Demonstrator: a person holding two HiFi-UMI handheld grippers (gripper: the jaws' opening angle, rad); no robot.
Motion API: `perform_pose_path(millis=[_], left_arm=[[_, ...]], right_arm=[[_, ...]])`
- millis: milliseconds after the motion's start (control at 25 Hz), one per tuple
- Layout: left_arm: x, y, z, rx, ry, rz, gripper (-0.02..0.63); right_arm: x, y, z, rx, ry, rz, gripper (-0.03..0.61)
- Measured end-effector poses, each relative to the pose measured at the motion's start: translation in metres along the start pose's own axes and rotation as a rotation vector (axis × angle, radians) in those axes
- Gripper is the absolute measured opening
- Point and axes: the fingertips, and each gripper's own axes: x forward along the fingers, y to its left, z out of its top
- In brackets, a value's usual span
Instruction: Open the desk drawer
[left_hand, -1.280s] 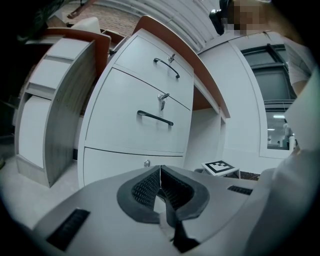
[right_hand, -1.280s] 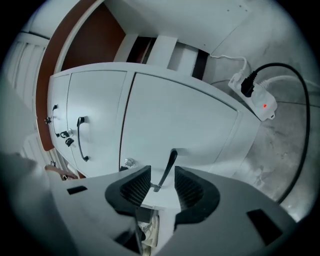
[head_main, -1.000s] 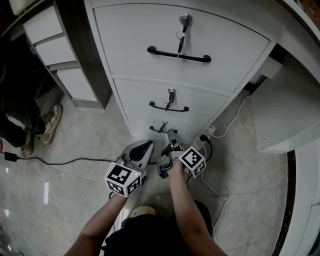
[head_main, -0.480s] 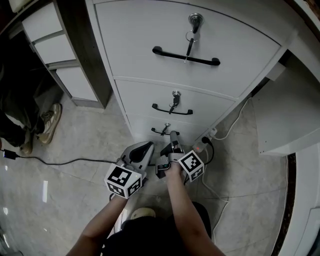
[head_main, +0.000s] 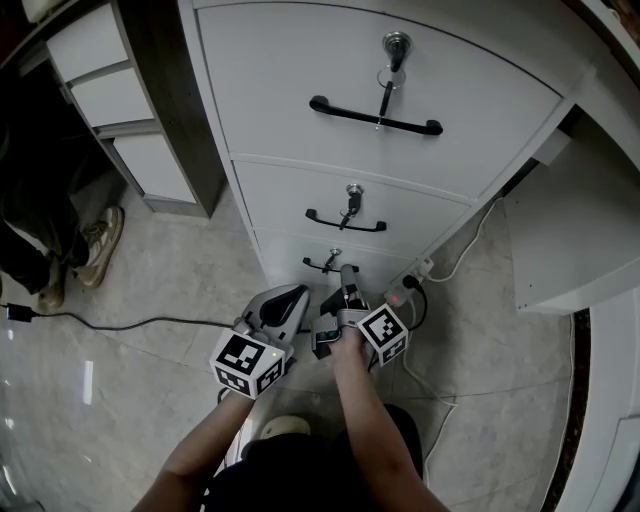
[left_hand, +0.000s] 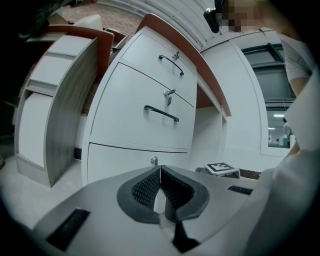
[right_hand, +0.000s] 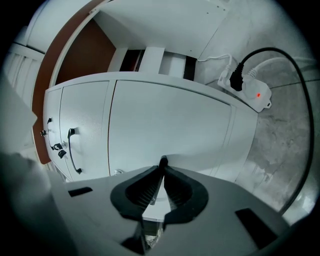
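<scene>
**Right tool on the bottom drawer's handle**

Head view: my right tool (head_main: 347, 272) sits at lower centre, its tip at the right end of the bottom drawer handle (head_main: 322, 263). The bottom drawer (head_main: 283, 252) looks shut, below two more drawers of the white cabinet. My left tool (head_main: 296, 292) hangs just to the left, apart from the cabinet. A power strip (head_main: 414, 270) lies on the floor to the right.

Left tool view: my jaws are pressed together with nothing between them (left_hand: 159, 172). Beyond them, at centre, is the bottom drawer (left_hand: 120, 160).

Right tool view: my jaws are closed (right_hand: 162, 169), and a dark nub of the bottom drawer handle (right_hand: 163, 160) pokes out at their tips. The bottom drawer (right_hand: 170, 125) fills the centre; the power strip (right_hand: 247, 87) is at upper right.
</scene>
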Motion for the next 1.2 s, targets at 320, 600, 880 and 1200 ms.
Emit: perform_pose_path(millis=[320,600,880,1200], left_arm=[[-0.005,-0.002,-0.002,0.003,0.003,0.016,0.012],[-0.012,-0.012,0.002,0.016,-0.001,0.018,0.012],[-0.021,-0.018,0.000,0.023,0.002,0.027,0.012],[-0.028,-0.025,-0.001,0.024,-0.002,0.025,0.012]], right_arm=[[-0.009,-0.001,-0.004,-0.017,0.029,-0.004,0.048],[-0.015,-0.002,-0.005,-0.035,0.059,-0.013,0.048],[-0.028,-0.001,-0.013,-0.030,0.065,-0.020,0.048],[-0.047,-0.002,-0.018,-0.038,0.091,-0.025,0.048]])
